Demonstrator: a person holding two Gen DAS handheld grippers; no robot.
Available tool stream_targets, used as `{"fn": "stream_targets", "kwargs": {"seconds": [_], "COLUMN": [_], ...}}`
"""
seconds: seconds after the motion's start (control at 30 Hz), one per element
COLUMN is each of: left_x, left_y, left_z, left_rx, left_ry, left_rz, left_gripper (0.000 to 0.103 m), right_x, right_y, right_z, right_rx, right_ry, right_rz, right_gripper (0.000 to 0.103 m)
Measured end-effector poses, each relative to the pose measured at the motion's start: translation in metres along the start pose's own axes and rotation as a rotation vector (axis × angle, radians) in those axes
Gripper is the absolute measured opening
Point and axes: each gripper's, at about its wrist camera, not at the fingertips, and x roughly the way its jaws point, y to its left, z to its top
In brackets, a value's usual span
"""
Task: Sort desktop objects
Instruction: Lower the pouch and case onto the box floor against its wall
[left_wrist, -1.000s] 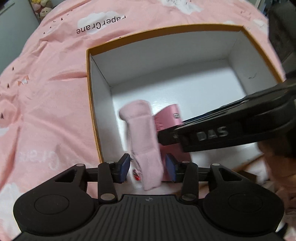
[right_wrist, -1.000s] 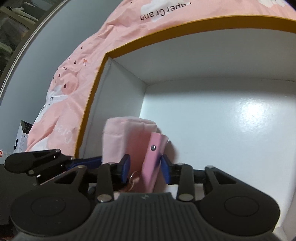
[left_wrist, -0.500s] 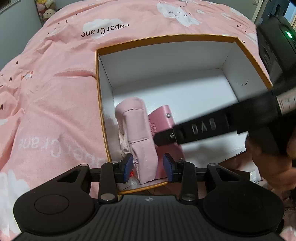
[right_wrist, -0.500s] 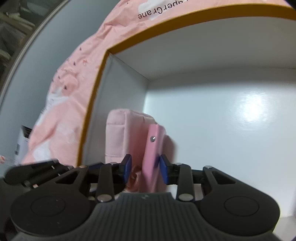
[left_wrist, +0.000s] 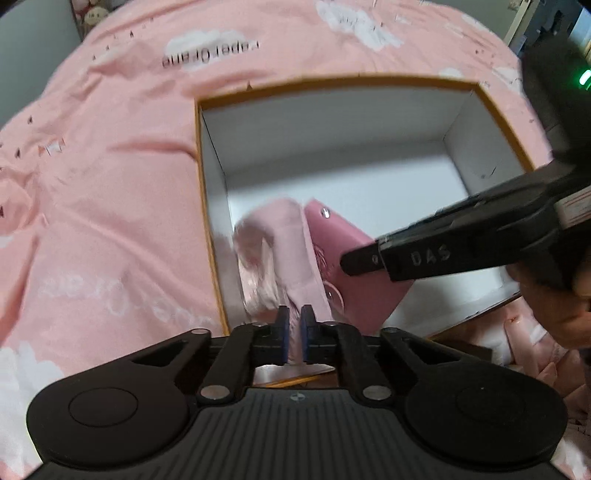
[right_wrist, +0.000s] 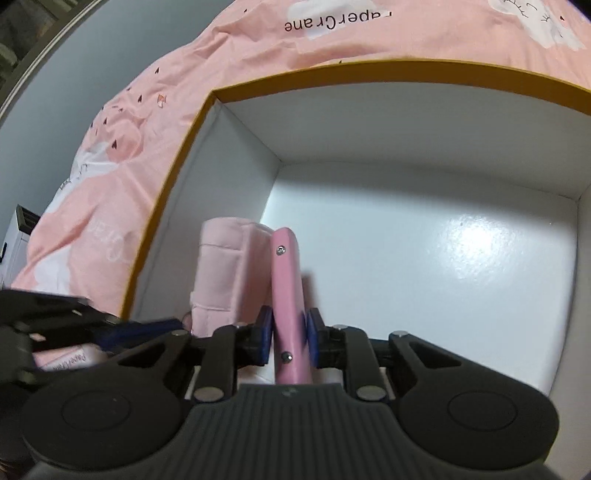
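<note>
Left wrist view first: a pink bedspread (left_wrist: 110, 177) printed with white clouds fills the left side, and on it sits an open box (left_wrist: 332, 122) with an orange rim and white inside. Against the box's left wall stands a pale pink fabric pouch (left_wrist: 273, 254), blurred here, and touching its right side is a deeper pink wallet (left_wrist: 354, 266) with metal studs. The left gripper (left_wrist: 292, 334) has just been closing and now stands all but shut, with a fold of the pouch pinched between its blue pads. From the right the right gripper (right_wrist: 289, 339) reaches in, a hand (left_wrist: 554, 306) behind it. In the right wrist view its jaws, which have also just been closing, press both faces of the wallet, held on edge inside the box.
</note>
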Motion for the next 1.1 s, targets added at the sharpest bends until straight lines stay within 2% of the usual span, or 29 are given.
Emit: {"fn": "stream_targets", "kwargs": {"seconds": [0.13,0.23,0.3,0.33,0.37,0.43,0.6,0.67,0.73,0.8,0.9,1.1], "left_x": [-0.027,-0.016,-0.006,0.0,0.004,0.017,0.048,0.053,0.056,0.06,0.063,0.064], "left_y": [0.01,-0.006,-0.009,-0.01,-0.012,-0.018,-0.029,-0.029,-0.027,-0.025,-0.027,-0.017], "left_z": [0.006,0.016,0.018,0.019,0.02,0.021,0.027,0.029,0.03,0.032,0.033,0.036], "left_rx": [-0.075,0.022,0.047,0.046,0.05,0.072,0.124,0.12,0.117,0.112,0.129,0.058], "left_ry": [-0.05,-0.011,0.033,0.051,0.062,0.089,0.224,0.246,0.251,0.259,0.253,0.241], "left_rz": [-0.075,0.043,0.01,-0.003,0.002,0.03,0.068,0.046,0.022,0.026,0.079,0.079], "left_gripper": [0.002,0.003,0.004,0.01,0.012,0.023,0.029,0.035,0.052,0.049,0.045,0.044], "right_x": [0.007,0.012,0.012,0.011,0.01,0.009,0.02,0.025,0.024,0.024,0.017,-0.001], "right_y": [-0.004,-0.006,-0.01,-0.012,-0.015,-0.024,-0.034,-0.034,-0.033,-0.036,-0.035,-0.044], "right_z": [-0.001,-0.002,-0.006,-0.008,-0.01,-0.013,-0.01,-0.009,-0.009,-0.011,-0.015,-0.019], "right_rx": [0.004,-0.005,-0.014,-0.018,-0.015,0.007,0.046,0.047,0.041,0.06,0.065,0.097], "right_ry": [0.024,0.04,0.054,0.054,0.054,0.066,0.141,0.158,0.146,0.128,0.077,-0.002], "right_rz": [0.018,0.017,0.042,0.052,0.064,0.089,0.135,0.143,0.161,0.166,0.173,0.202], "right_gripper": [0.021,0.023,0.024,0.025,0.025,0.026,0.028,0.028,0.023,0.021,0.019,0.018]}}
